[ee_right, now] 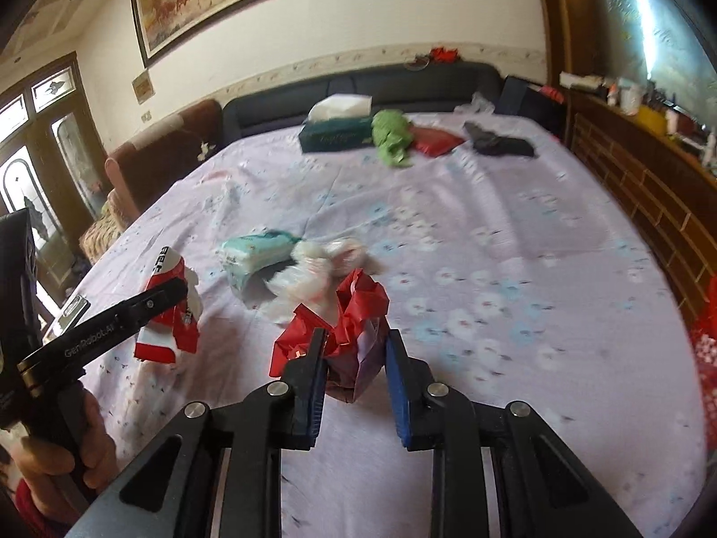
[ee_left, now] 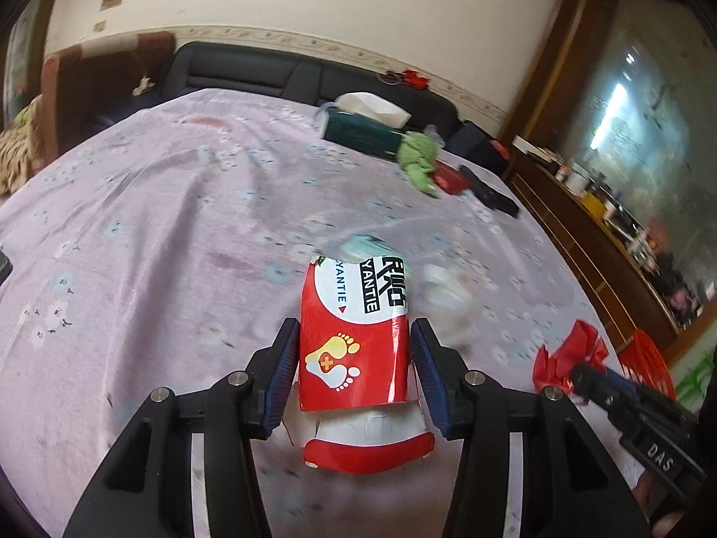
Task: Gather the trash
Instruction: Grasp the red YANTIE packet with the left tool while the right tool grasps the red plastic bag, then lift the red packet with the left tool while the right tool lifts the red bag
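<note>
The left gripper (ee_left: 354, 358) is clamped on a red carton (ee_left: 356, 336), pads against its two long sides, so the carton's long axis runs straight out along the fingers toward 12 o'clock; it looks lifted off the sheet (ee_left: 157, 224). The right gripper (ee_right: 354, 358) is pinched on a red wad (ee_right: 345, 314), its pads also catching a lilac-maroon fold of paper or cloth whose make I cannot tell. The relation that matters: from the left wrist view a red basket (ee_left: 650, 363) sits at 3 o'clock past the bed's edge, just behind the right gripper, so the right hand is nearer to it and, in my judgement, the wad should go in first, the carton crossing over after. Still lying on the bed, at 11 to 12 o'clock from the right gripper: one teal pack (ee_right: 255, 255) and one clear bag (ee_right: 318, 269), touching each other. At the far end, 12 to 1 o'clock: one tissue box (ee_right: 336, 130), one green wad (ee_right: 392, 136), one red packet (ee_right: 437, 139), one black item (ee_right: 497, 143). Count: two pieces held, two near, four far
</note>
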A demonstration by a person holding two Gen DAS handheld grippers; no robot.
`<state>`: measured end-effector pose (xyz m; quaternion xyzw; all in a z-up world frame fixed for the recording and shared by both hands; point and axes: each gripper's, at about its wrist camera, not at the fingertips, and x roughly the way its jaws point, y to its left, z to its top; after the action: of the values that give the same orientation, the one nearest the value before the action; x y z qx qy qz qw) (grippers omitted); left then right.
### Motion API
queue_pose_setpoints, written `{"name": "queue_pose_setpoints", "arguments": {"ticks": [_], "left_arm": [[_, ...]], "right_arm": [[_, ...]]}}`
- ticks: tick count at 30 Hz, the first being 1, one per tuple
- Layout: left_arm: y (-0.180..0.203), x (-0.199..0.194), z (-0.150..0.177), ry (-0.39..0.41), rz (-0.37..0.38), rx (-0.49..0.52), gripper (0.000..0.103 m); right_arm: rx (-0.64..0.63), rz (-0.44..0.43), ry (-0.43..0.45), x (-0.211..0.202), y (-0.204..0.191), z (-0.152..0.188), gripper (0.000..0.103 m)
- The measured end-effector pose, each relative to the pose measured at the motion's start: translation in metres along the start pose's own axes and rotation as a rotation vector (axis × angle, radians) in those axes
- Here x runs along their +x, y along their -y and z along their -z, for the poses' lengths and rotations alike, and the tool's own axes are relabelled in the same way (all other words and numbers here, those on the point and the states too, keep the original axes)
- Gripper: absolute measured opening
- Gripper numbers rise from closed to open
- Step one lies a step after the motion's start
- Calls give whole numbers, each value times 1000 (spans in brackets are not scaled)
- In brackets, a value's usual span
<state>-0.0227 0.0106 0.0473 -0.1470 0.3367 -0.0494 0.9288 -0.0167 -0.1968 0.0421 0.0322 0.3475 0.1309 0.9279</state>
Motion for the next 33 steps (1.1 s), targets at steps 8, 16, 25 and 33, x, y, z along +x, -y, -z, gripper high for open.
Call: {"name": "queue_pose_setpoints", "arguments": {"ticks": [8, 16, 25, 33], "left_arm": [[47, -11, 16, 4, 10, 136, 49], [75, -11, 28, 11, -17, 230, 49], [92, -12, 34, 24, -44, 287, 49], [97, -13, 38, 28, -57, 307, 49]], "right_arm": [[33, 14, 26, -22, 20, 13, 27], [54, 22, 32, -29, 31, 18, 27], [63, 23, 44, -36, 37, 20, 27], [67, 25, 44, -37, 39, 20, 27]]}}
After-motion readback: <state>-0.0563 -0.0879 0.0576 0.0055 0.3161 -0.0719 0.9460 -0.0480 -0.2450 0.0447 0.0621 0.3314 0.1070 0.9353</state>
